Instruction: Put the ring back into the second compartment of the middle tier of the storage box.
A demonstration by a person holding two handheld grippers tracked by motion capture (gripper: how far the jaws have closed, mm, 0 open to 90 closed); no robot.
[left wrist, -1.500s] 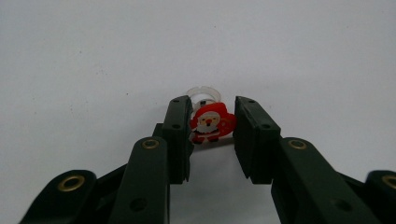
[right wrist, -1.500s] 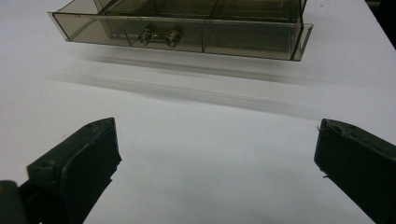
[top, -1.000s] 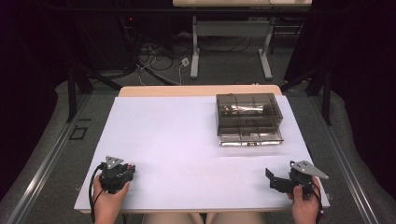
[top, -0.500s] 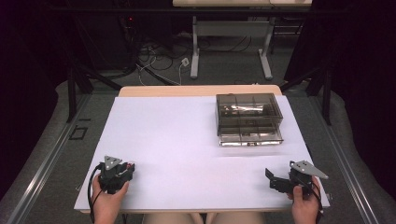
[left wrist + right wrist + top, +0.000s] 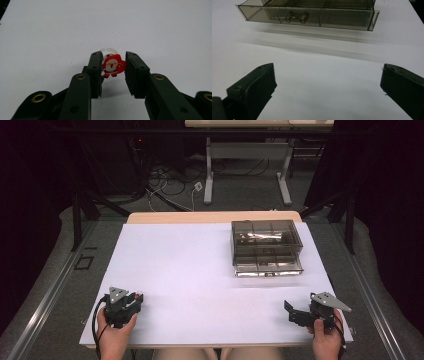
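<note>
A small ring with a red-and-white Santa figure (image 5: 113, 65) on a clear band sits between the jaws of my left gripper (image 5: 113, 54), which is shut on it just above the white table. In the high view this gripper (image 5: 131, 299) rests at the table's near left, held by a hand, with the Santa ring (image 5: 138, 294) at its tip. My right gripper (image 5: 292, 312) is at the near right, its jaws wide open and with nothing between them (image 5: 327, 67). It faces a smoky transparent drawer box (image 5: 266, 247).
The drawer box stands at the far right of the white table (image 5: 190, 270), and its bottom drawer (image 5: 312, 15), divided into compartments, is pulled out toward me. Table legs and cables lie on the floor beyond the far edge.
</note>
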